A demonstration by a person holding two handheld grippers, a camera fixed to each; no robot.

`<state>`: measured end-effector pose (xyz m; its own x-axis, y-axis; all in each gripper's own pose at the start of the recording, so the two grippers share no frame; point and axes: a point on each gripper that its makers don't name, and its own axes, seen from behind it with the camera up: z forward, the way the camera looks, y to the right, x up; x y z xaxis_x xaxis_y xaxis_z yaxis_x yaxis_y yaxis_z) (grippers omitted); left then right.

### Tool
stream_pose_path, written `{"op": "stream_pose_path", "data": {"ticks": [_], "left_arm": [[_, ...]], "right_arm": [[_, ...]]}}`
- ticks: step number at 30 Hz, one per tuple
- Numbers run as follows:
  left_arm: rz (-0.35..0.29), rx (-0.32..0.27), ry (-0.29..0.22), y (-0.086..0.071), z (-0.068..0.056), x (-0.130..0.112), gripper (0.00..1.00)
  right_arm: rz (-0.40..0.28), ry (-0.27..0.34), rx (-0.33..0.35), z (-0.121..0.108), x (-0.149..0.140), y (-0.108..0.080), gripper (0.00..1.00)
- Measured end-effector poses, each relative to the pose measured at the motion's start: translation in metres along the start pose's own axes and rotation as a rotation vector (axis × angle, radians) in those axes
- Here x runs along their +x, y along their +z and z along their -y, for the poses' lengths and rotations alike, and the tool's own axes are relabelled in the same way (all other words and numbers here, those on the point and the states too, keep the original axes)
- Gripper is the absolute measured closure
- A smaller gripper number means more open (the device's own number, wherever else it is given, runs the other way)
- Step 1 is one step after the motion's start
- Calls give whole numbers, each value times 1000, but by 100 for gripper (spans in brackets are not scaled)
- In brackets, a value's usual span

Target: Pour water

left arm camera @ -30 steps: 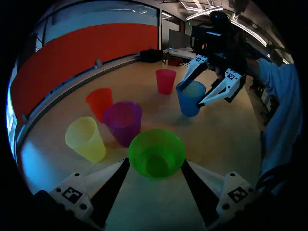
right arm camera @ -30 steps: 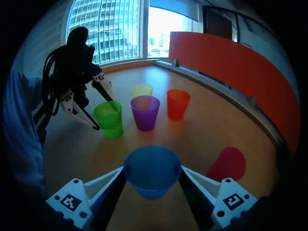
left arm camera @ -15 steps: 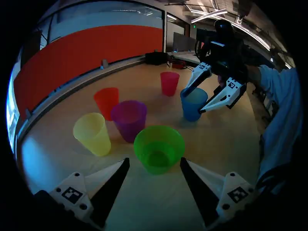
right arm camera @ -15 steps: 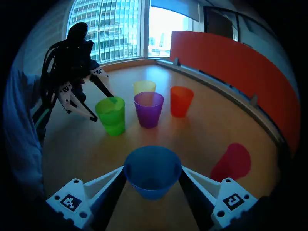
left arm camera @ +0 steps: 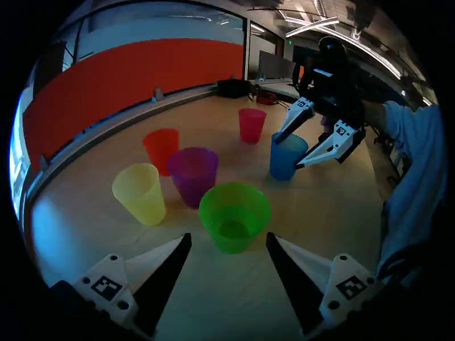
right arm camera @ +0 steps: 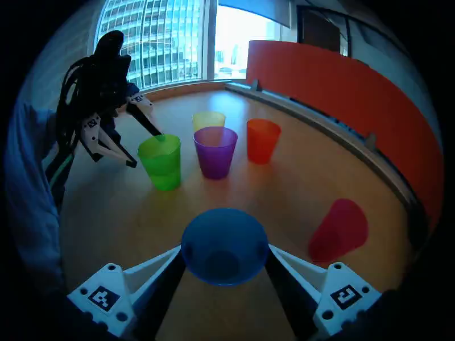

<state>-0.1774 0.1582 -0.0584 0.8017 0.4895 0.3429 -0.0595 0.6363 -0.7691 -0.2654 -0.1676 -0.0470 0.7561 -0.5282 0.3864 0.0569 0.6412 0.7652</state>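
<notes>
Got the right gripper (right arm camera: 224,250) clamped on the blue cup (left arm camera: 286,156), left gripper (left arm camera: 227,235) spread apart around the green cup (left arm camera: 234,219). Probably light, thin, squishy: grab mid-wall, gently.

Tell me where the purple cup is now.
In the left gripper view the purple cup stands left of centre, between the yellow cup and the green cup, with the orange cup just behind it.

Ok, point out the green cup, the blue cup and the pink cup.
green cup (left arm camera: 234,213), left gripper view, on its inside.
blue cup (right arm camera: 224,250), right gripper view, on its inside.
pink cup (right arm camera: 339,230), right gripper view, on its side wall.
</notes>
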Motion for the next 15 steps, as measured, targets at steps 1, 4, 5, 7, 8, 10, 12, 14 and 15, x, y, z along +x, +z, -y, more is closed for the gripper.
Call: {"op": "stream_pose_path", "data": {"ticks": [1,4,5,7,8,10,12,14,15], "left_arm": [[-2,0,0,-1,0,1,2],[-7,3,-1,-3,-1,2,2],[-8,4,-2,-4,-1,2,2],[-10,10,-6,-5,-1,2,2],[-11,13,-8,-6,-1,2,2],[-14,22,-12,-8,0,2,2],[-18,32,-18,-11,1,1,2],[-23,44,-24,-15,2,0,2],[-27,51,-29,-17,4,0,2]], "right_arm": [[1,2,-3,0,0,0,2],[1,8,-10,-2,-1,-1,0],[1,9,-13,-2,-1,-1,0],[-1,11,-14,-1,-2,-4,0],[-2,12,-14,-1,-3,-5,0],[-3,15,-16,0,-5,-9,0],[-5,17,-20,0,-8,-13,0],[-8,20,-28,0,-11,-18,0],[-9,22,-33,0,-13,-20,0]]}}
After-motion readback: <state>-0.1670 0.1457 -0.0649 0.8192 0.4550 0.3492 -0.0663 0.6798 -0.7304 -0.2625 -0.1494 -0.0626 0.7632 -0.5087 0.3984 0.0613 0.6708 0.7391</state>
